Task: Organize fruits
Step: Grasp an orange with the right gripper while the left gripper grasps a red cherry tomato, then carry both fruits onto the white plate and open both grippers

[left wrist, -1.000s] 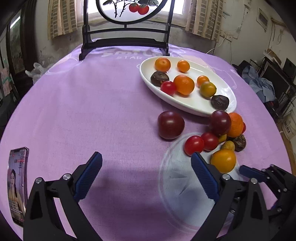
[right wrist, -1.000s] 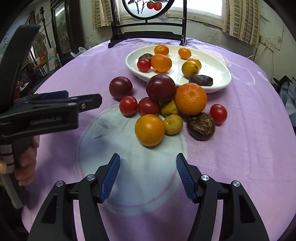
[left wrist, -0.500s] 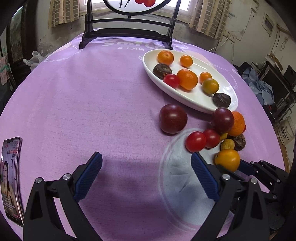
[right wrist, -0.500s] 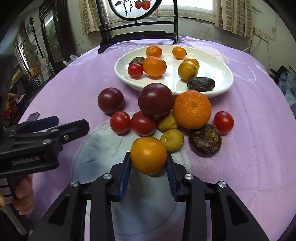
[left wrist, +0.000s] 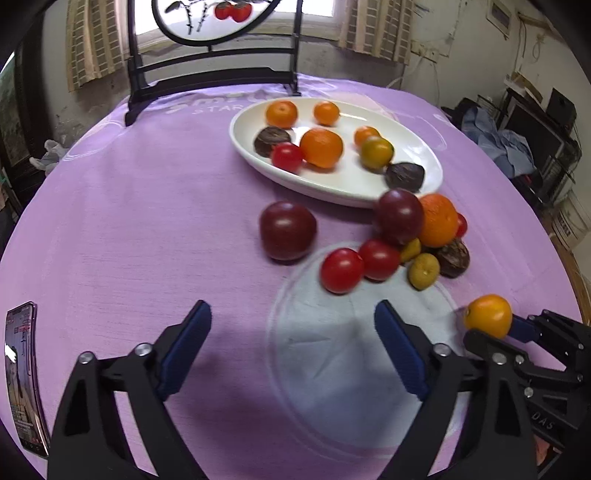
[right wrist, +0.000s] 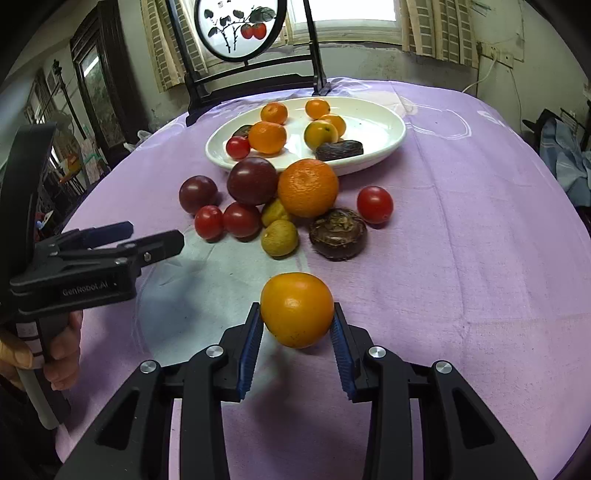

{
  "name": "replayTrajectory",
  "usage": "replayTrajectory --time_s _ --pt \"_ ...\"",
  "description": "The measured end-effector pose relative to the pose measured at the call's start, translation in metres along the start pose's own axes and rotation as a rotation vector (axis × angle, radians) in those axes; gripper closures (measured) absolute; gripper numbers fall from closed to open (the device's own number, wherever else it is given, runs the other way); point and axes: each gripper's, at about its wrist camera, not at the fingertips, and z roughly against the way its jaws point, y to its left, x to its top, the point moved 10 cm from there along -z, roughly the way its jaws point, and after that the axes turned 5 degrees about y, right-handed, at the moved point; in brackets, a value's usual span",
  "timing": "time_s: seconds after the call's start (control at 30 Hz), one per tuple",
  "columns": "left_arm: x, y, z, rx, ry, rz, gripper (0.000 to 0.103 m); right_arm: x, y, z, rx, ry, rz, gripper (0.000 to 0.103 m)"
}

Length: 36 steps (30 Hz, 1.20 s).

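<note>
The shallow white oval ceramic dish (right wrist: 384,127) sits on the purple tablecloth (right wrist: 461,229) toward the far side of the round table, just in front of the black stand with its round painted fruit panel (right wrist: 240,27). Inside the dish lie four orange citrus fruits, one yellow-green citrus, one small red tomato (right wrist: 238,147) and two dark brown wrinkled fruits; the one at the dish's left is half hidden behind a citrus, so its kind is hard to judge.

Just in front of the dish's near rim, a loose heap rests on the cloth: a large rough-skinned orange (right wrist: 307,187) and a dark maroon plum (right wrist: 252,180) touch the rim, with a second maroon plum (right wrist: 198,194) to their left, three red tomatoes, two small yellow-green fruits and a brown wrinkled fruit (right wrist: 338,234) nearer the camera.

Well in front of that heap, the right gripper (right wrist: 296,341) holds a smooth yellow-orange round fruit (right wrist: 296,309), its blue pads pressed against both sides, clear of the cloth.

The left gripper (left wrist: 291,347), off to the dish's near left, has just been narrowing; its jaws stand wide apart with nothing between them. A smartphone with a lit screen (left wrist: 23,380) lies far left of the dish.
</note>
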Motion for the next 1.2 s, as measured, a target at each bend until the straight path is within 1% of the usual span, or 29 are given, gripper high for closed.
replayTrajectory --time_s 0.13,0.2,0.23,0.27,0.3,0.33,0.37,0.47,0.53,0.57,0.6,0.7,0.8,0.93,1.07,1.2 --pt "-0.005 -0.016 -0.012 0.014 0.049 -0.036 0.033 0.002 0.002 0.005 0.045 -0.025 -0.002 0.066" --pt "-0.006 -0.025 -0.018 0.004 0.07 -0.053 0.045 0.002 0.001 0.009 0.06 -0.037 -0.003 0.066" --pt "-0.006 -0.029 -0.021 0.006 0.079 -0.062 0.047 0.002 0.001 0.01 0.069 -0.042 -0.005 0.066" --pt "-0.003 -0.031 -0.023 0.028 0.069 -0.076 0.051 0.003 0.0 0.011 0.076 -0.045 -0.007 0.066" --pt "-0.002 -0.035 -0.024 0.031 0.069 -0.091 0.056 0.003 -0.001 0.011 0.082 -0.047 -0.01 0.066" --pt "0.0 -0.038 -0.025 0.035 0.067 -0.097 0.058 0.002 -0.002 0.011 0.085 -0.048 -0.012 0.066" --pt "0.002 -0.041 -0.027 0.033 0.068 -0.104 0.063 0.002 -0.003 0.011 0.088 -0.048 -0.016 0.066" --pt "0.009 -0.043 -0.03 0.049 0.069 -0.109 0.065 0.001 -0.007 0.009 0.096 -0.044 -0.026 0.066" --pt "0.011 -0.043 -0.031 0.032 0.071 -0.103 0.069 0.001 -0.007 0.009 0.099 -0.045 -0.03 0.066" --pt "0.012 -0.041 -0.031 0.032 0.07 -0.099 0.078 0.001 -0.007 0.009 0.098 -0.045 -0.029 0.066" --pt "0.013 -0.036 -0.03 0.051 0.062 -0.092 0.086 0.001 -0.007 0.009 0.097 -0.044 -0.029 0.066" --pt "0.009 -0.028 -0.023 -0.005 0.069 -0.048 0.086 0.001 -0.007 0.01 0.091 -0.045 -0.027 0.066" --pt "0.008 -0.02 -0.009 -0.004 0.042 -0.041 0.086 0.002 -0.005 0.012 0.085 -0.05 -0.022 0.066" --pt "0.012 -0.01 0.015 -0.025 0.008 -0.025 0.086 0.007 -0.001 0.02 0.073 -0.069 0.0 0.066" --pt "0.029 -0.01 0.035 -0.046 -0.043 -0.031 0.086 0.029 -0.001 0.035 0.054 -0.117 0.015 0.066" --pt "0.055 -0.009 0.037 -0.066 -0.053 -0.012 0.086 0.063 0.004 0.048 0.025 -0.166 0.054 0.066"
